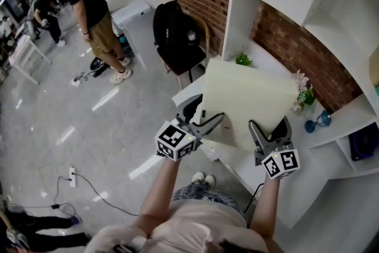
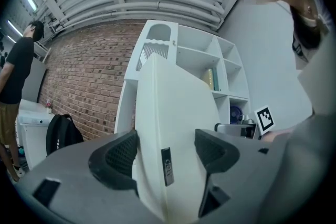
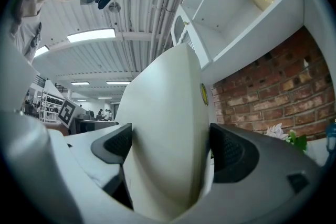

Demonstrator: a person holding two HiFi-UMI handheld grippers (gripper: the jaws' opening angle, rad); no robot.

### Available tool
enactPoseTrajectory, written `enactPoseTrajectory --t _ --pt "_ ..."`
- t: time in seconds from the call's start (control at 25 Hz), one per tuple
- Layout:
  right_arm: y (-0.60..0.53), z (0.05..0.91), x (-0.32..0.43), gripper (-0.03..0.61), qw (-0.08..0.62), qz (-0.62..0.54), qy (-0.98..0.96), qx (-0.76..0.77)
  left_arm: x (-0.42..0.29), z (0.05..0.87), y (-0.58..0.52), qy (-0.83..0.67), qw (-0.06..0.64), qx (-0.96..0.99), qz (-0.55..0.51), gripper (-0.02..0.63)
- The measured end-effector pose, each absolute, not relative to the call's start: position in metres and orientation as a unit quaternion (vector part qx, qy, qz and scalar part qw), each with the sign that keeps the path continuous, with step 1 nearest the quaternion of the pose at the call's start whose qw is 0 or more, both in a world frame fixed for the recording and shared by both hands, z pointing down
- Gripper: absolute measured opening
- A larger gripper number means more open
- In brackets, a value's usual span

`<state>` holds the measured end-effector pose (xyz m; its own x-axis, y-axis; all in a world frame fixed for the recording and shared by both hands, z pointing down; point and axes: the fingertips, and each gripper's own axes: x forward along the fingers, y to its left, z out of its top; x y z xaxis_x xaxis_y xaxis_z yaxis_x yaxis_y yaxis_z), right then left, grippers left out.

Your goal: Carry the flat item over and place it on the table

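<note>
Both tongs (image 1: pixel 205 118) (image 1: pixel 270 128) clamp onto the flat item (image 1: pixel 249 98).

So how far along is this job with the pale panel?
Done: the flat cream-coloured panel is lifted, clamped in the jaws of left gripper and right gripper. In hand: it hangs tilted above the white table. Left: laying it down, letting go.

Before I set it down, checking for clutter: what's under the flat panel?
Beside the flat panel on its left, the white table shows bare; flowers stand at its right. Whatever lies directly beneath it is covered.
</note>
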<state>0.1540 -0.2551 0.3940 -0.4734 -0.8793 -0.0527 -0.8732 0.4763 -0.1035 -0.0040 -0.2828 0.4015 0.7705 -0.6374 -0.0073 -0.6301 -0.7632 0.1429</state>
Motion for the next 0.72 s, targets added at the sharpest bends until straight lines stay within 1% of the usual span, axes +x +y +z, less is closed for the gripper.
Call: enactPoseTrajectory --t 0.28,0.72 --pt "-0.283 0.413 0.158 0.463 0.042 -0.054 0.855 -0.515 0.001 0.418 -0.311 -0.332 0.079 0.940 -0.013 0.336" --pt "-0.326 0.473 0.166 0.463 0.010 -0.117 0.848 -0.517 0.008 0.479 -0.353 -0.337 0.131 0.932 0.012 0.337"
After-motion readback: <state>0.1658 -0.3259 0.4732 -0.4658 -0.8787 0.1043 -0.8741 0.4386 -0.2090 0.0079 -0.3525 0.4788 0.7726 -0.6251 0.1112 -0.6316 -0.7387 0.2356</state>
